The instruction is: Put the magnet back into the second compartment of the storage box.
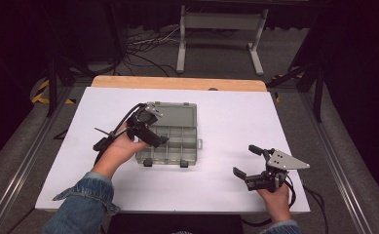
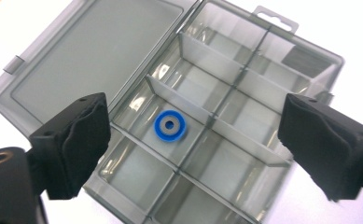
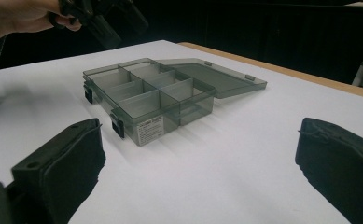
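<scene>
Directly below the left tongs [image 2: 188, 140], jaws spread wide with nothing between them, sits a blue washer [image 2: 170, 126], flat on the floor of one compartment of the grey organizer box [image 2: 244, 93]. Washer looks dropped off; pads clear of it, tongs hovering above the box. Beyond the washer, box dividers and more compartments, all looking empty; hinged lid [image 2: 86, 65] lies open flat on the white counter [image 2: 338, 28], off to the left of the tongs in the left gripper view.

Right tongs [image 3: 198, 168] also wide, holding nothing, parked low over the counter well apart from the box [image 3: 146, 93]; past them the box front with its two dark latches [image 3: 117, 123], then the left tongs [image 3: 104, 18] up over the far side.

High view: left tongs [image 1: 150, 134] over the box, right tongs [image 1: 249, 161] off to the side.

Step, as I judge it: placing done, release stage. Next probably calls for lifting the left tongs clear, then swinging the lid over and snapping the latches, or fetching another part.
</scene>
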Action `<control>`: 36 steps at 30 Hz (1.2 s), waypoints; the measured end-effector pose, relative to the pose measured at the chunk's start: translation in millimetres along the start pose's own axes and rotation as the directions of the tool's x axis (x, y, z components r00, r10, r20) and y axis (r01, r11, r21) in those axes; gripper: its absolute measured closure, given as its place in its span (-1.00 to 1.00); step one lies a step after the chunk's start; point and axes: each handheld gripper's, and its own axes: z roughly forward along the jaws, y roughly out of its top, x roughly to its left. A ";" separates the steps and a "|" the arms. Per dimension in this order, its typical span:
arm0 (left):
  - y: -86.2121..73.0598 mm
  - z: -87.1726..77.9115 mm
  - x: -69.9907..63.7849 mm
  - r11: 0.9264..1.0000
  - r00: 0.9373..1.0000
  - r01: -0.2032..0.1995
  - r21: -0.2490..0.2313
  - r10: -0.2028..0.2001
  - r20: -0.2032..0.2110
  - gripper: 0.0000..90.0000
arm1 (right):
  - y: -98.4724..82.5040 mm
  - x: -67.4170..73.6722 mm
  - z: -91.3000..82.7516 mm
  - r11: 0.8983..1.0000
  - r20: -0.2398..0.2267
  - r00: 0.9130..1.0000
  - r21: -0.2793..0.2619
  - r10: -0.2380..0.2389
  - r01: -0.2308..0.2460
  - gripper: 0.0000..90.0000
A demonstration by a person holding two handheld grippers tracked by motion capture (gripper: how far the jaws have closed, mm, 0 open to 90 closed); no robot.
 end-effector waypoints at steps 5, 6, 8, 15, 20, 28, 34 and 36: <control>-9.0 -14.6 -10.7 0.998 1.000 -0.009 -0.058 0.008 -0.021 -0.89 | 0.1 -0.1 -0.8 1.000 0.006 1.000 0.001 0.000 0.000 -0.97; -11.3 -17.7 -12.4 0.998 1.000 -0.012 -0.067 0.011 -0.023 -0.90 | 0.1 -0.1 -0.7 1.000 0.005 1.000 0.000 0.000 0.000 -0.97; -15.6 -22.6 -15.1 0.996 1.000 -0.010 -0.087 0.008 -0.026 -0.92 | 0.1 0.3 -0.1 1.000 0.000 1.000 0.004 -0.002 0.002 -0.97; -39.5 -44.5 -22.6 0.968 0.999 0.032 -0.250 -0.037 -0.017 -0.93 | 0.2 -0.3 -1.1 1.000 0.007 1.000 0.000 -0.001 0.001 -0.97; -52.5 -52.5 -25.2 0.950 0.999 0.023 -0.312 -0.036 -0.036 -0.95 | 0.7 0.4 -1.8 1.000 0.012 1.000 -0.005 -0.010 0.010 -0.97; -86.5 -67.6 -25.9 0.864 0.998 0.058 -0.501 -0.064 0.004 -0.96 | 1.3 -0.8 -4.1 1.000 0.019 1.000 -0.009 -0.016 0.016 -0.97; -111.1 -71.8 -28.6 0.803 0.996 0.064 -0.592 -0.091 -0.016 -0.97 | 1.6 -1.0 -5.4 0.999 0.023 0.999 -0.017 -0.027 0.027 -0.97; -119.3 -71.9 -29.3 0.792 0.996 0.063 -0.608 -0.093 -0.018 -0.97 | 1.6 -1.3 -5.9 0.999 0.023 0.999 -0.021 -0.030 0.030 -0.97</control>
